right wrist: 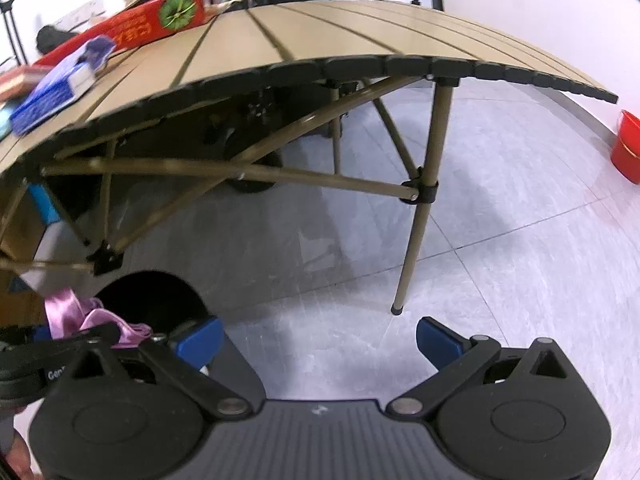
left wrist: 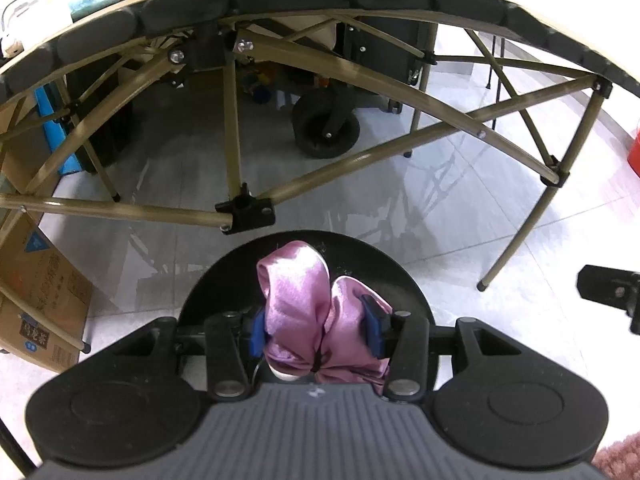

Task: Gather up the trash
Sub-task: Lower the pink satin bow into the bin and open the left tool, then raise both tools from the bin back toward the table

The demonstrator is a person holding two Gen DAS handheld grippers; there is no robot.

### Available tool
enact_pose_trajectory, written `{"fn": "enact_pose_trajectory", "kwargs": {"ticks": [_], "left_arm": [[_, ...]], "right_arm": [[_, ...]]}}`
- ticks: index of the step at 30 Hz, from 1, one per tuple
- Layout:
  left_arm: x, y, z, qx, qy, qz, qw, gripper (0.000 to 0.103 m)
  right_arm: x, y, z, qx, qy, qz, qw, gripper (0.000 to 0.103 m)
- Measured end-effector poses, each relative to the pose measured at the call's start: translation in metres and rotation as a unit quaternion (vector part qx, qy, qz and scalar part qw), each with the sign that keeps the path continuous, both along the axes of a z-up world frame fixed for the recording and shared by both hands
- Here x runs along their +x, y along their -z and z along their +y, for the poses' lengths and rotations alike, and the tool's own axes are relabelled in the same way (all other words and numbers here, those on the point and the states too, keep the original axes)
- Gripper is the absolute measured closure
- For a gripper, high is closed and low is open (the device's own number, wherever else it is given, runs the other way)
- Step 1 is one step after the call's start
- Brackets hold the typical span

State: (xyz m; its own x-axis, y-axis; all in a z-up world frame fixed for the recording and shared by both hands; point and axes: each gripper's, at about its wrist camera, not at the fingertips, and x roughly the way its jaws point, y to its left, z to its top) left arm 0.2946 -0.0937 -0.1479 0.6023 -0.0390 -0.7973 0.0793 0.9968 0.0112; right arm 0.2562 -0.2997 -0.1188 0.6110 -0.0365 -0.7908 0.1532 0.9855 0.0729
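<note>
- Pink satin cloth (left wrist: 320,320) sits bunched between the blue pads (left wrist: 258,330) of the left hand-held gripper (left wrist: 318,330), which pinches it from both sides.
- Directly under and just ahead of that cloth lies a round black opening (left wrist: 384,268), by my reading the trash bin; the cloth's loose end rises forward over it.
- The right hand-held gripper (right wrist: 318,342) is spread wide with nothing between its pads, over bare floor (right wrist: 500,260).
- From the right wrist view, cloth and bin lie off to the left, so the left hand is plainly the nearer.
- The folding worktop (right wrist: 320,36) stands beyond, well apart from both.
- Judged next: let go straight down.
</note>
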Motion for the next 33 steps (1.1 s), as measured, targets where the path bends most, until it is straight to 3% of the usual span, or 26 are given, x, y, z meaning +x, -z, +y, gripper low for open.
{"fn": "enact_pose_trajectory", "kwargs": {"ticks": [3, 5, 8, 9, 10, 33], "left_arm": [[0.0048, 0.0006, 0.0018, -0.003, -0.003, 0.001, 1.0, 0.054], [0.0062, 0.0006, 0.002, -0.006, -0.002, 0.003, 1.0, 0.045], [0.0055, -0.0008, 0.002, 0.0, -0.005, -0.001, 1.0, 0.02], [0.0054, -0.0017, 0.002, 0.001, -0.007, -0.002, 1.0, 0.004], [0.0046, -0.0028, 0.0026, 0.003, -0.012, -0.005, 0.9999, 0.0], [0.0062, 0.0038, 0.005, 0.015, -0.022, 0.024, 0.9994, 0.0]], "right_arm": [[0.0025, 0.0014, -0.0007, 0.001, 0.006, -0.003, 1.0, 0.0], [0.0033, 0.0027, -0.0005, 0.002, 0.007, -0.002, 1.0, 0.0], [0.0045, 0.0039, 0.0004, 0.003, 0.007, -0.001, 1.0, 0.0], [0.0049, 0.0042, 0.0007, 0.004, 0.007, -0.001, 1.0, 0.0], [0.0052, 0.0042, 0.001, 0.005, 0.006, -0.001, 1.0, 0.0], [0.0083, 0.0067, 0.0073, 0.006, -0.009, 0.003, 1.0, 0.0]]}}
